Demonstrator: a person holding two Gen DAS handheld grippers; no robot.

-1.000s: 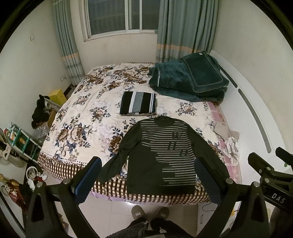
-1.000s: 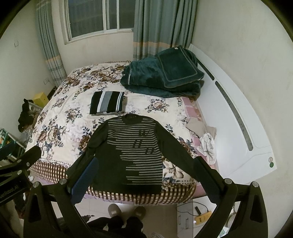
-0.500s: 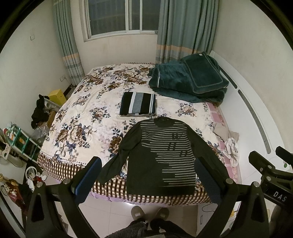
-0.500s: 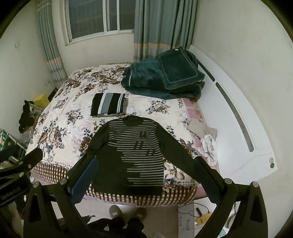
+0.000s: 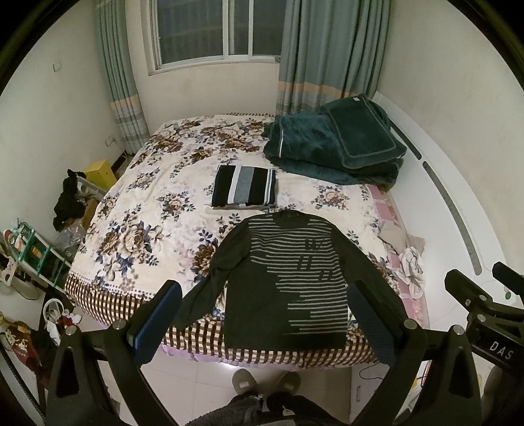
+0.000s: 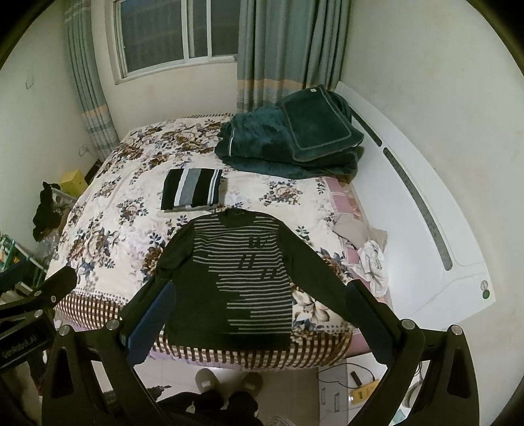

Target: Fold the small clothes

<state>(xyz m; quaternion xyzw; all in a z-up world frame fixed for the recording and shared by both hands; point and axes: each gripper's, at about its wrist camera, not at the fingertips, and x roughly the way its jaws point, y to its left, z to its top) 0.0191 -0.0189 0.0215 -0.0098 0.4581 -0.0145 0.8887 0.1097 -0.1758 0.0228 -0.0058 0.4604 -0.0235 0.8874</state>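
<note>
Bedroom walls, a curtained window (image 5: 214, 31) and a bed (image 5: 137, 209) with a floral cover fill both views, seen from above its foot. Spread flat at the near edge of that cover lies a dark sweater (image 5: 288, 281) with pale stripes, front up, collar away from the grippers, both sleeves angled outward and its hem reaching the checked border. It sits straight ahead of and below both tools, framed between the fingers in each wrist view. The left gripper (image 5: 265, 314) is held above the floor short of the bed, its jaws spread wide with nothing between them; the right gripper (image 6: 258, 314) hangs just beside it, equally wide and empty, neither touching the sweater. Just beyond the collar rests a folded striped garment (image 5: 244, 187), black, white and grey. Farther off and to the right, a dark green blanket (image 5: 334, 147) is heaped near the headboard side. Close below the tools, a person's slippers (image 5: 265, 383) stand on the tiled floor. Off to the left, shelves and clutter (image 5: 39, 262) line the wall.
</note>
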